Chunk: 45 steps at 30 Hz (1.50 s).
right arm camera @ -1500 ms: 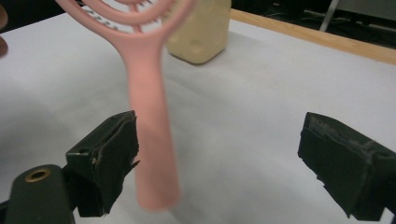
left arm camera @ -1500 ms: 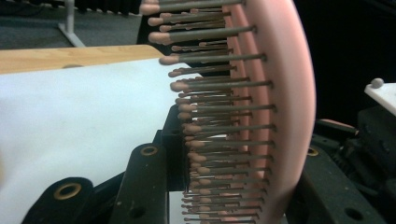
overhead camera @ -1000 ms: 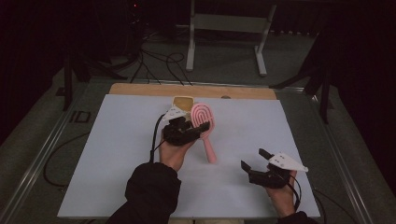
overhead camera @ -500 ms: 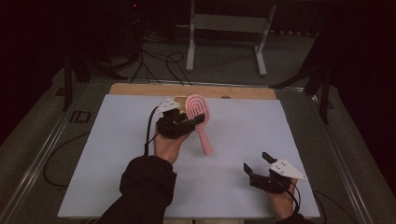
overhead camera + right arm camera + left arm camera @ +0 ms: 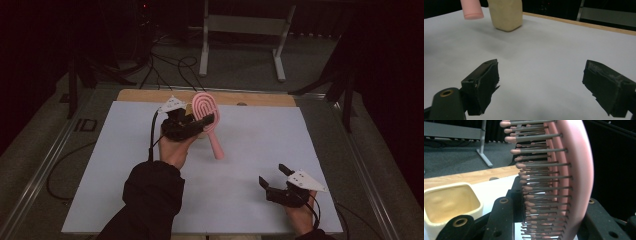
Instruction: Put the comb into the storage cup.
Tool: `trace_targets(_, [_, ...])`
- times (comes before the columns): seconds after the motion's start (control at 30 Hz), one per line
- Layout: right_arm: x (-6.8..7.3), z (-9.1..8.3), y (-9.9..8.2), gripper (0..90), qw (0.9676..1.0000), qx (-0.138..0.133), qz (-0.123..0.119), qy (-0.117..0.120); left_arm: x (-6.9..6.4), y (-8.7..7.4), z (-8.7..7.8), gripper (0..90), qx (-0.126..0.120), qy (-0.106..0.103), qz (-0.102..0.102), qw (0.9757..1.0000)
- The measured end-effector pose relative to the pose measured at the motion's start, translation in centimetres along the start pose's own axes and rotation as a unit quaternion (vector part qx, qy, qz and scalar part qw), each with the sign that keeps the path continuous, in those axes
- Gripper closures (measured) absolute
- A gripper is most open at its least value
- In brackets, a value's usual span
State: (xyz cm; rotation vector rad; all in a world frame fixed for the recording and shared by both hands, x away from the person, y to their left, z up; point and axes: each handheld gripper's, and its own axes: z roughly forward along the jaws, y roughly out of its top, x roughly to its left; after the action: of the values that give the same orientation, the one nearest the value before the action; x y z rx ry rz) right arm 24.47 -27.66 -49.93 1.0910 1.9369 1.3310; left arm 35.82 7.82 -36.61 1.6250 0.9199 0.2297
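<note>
A pink hairbrush (image 5: 204, 107) hangs in the air over the far middle of the white table (image 5: 250, 145), head up and handle slanting down to the right. My left gripper (image 5: 206, 123) is shut on it just below the head. In the left gripper view the bristles (image 5: 541, 182) point left between the two black jaws of the left gripper (image 5: 549, 220). A cream square cup (image 5: 451, 202) stands on the table just beyond. My right gripper (image 5: 273, 175) is open and holds nothing at the near right; the right gripper (image 5: 541, 85) faces the cup (image 5: 505, 15) and the handle's tip (image 5: 471, 10).
A wooden strip (image 5: 150, 95) runs along the table's far edge. Behind it on the floor are a metal stand (image 5: 240, 25) and loose cables (image 5: 165, 62). A dark sleeve (image 5: 150, 195) reaches in from the bottom.
The left hand has lifted the brush off the table and carried it a little toward the far left. The right gripper has barely shifted.
</note>
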Motion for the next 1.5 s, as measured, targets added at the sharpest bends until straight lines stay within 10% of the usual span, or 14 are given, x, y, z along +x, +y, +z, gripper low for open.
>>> trace_targets(1.5, [0.6, 0.3, -0.1, 13.7, 0.9998, 0.003, -0.007, 0.017, 1.4, 4.8, 0.1, 64.5, -0.026, 0.035, 0.021, 0.9988])
